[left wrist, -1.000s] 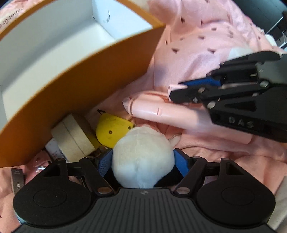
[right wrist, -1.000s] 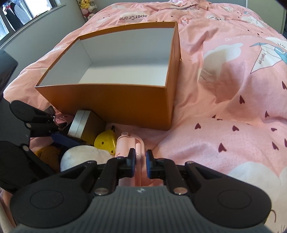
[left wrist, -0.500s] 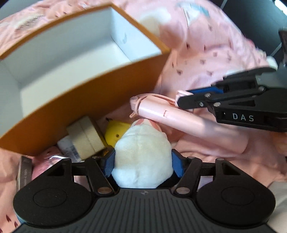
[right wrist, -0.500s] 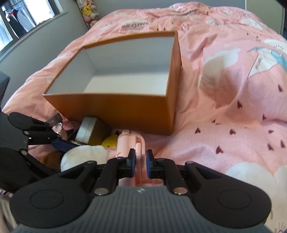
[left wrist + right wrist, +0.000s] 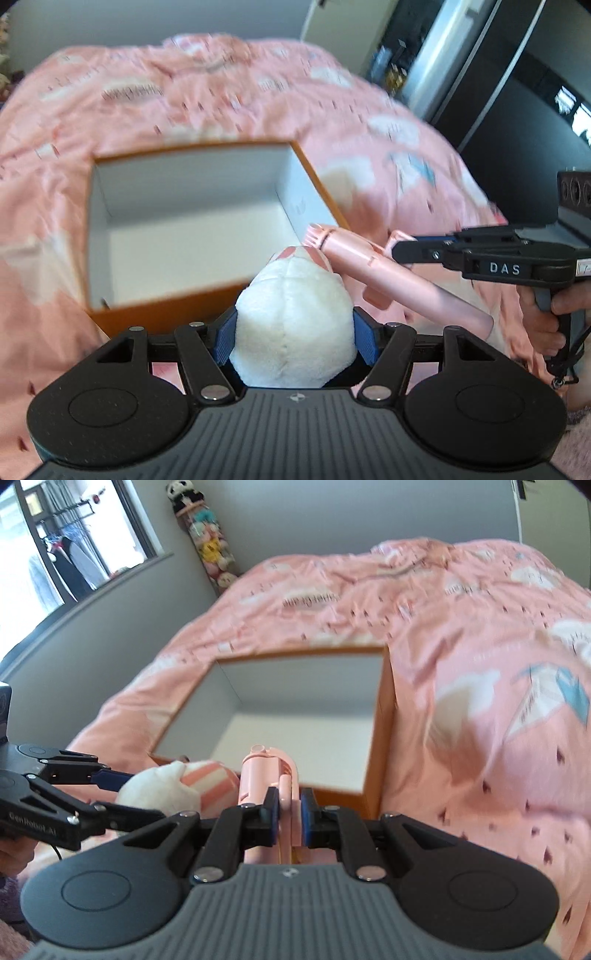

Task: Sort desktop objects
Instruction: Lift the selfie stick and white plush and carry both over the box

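My left gripper [image 5: 293,338] is shut on a white plush toy [image 5: 293,325] with a pink-striped part, held in the air just before the near wall of the open orange box [image 5: 207,306]. The plush also shows in the right wrist view [image 5: 166,790]. My right gripper [image 5: 290,808] is shut on a pink cylindrical device [image 5: 258,775], gripping its clip; in the left wrist view the device [image 5: 388,277] slants across, right of the plush and touching it. The box [image 5: 384,731] has a white inside with nothing in it.
The box sits on a bed with a pink patterned duvet [image 5: 480,664]. A grey wall, a window and a hanging column of plush toys [image 5: 210,550] are behind. A dark cabinet [image 5: 517,110] stands to the right.
Both grippers have lifted their objects up from beside the box and now hold them higher, near the box's front edge. The small items by the box are out of view.
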A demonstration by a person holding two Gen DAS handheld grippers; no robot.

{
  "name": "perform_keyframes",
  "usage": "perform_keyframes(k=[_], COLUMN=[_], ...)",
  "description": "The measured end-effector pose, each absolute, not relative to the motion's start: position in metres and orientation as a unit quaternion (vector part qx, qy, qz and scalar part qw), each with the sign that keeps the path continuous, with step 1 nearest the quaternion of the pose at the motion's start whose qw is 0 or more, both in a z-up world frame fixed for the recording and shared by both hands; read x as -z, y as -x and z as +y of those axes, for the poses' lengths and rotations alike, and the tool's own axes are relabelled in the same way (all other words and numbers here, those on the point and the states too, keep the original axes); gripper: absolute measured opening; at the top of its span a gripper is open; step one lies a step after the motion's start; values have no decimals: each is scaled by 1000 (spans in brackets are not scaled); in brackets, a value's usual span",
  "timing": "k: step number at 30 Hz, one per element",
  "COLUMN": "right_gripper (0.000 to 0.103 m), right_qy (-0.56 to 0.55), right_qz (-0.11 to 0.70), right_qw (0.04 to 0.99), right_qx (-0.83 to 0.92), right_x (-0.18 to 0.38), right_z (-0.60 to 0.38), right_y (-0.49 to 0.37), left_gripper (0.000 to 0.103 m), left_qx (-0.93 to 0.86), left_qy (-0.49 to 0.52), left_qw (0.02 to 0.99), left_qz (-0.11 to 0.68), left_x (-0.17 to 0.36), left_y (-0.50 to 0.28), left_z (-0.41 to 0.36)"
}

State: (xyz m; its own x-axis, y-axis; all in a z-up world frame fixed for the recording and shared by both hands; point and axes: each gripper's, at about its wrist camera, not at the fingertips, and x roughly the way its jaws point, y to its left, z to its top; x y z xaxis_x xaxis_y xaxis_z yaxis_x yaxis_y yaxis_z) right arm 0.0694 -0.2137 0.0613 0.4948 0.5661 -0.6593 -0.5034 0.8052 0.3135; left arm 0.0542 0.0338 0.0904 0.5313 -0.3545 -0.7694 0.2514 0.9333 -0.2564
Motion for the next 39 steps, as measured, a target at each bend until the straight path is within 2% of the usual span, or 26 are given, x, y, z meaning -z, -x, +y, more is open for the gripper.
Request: perform_keyframes(k=[6,12,22,31,34,39], right_gripper=[13,13,13,12,9,10], right_qy=[-19,16,196,389,434,469], right_qz=[363,357,357,310,315,343], right_qw=[879,887,891,861,839,808], right_qx=[-307,-292,-199,-102,-91,-94], right_x=[-89,-88,-15,39,53,74], right_z=[-195,-156,-85,-46,-35,-25], right_y=[-102,-148,-196,-185,-184,-189], left_gripper=[74,74,75,75,75,75], left_qx=[141,94,63,59,58,55], left_qy=[83,99,124,145,153,157], left_qw=[897,906,890,882,881,878], left_qz=[411,400,435,444,445,448], left_x=[-111,-95,-42,-30,-28,-26], left_y=[-86,-127,-162,-165,-165,-164], left_z=[54,72,92,108,113,117])
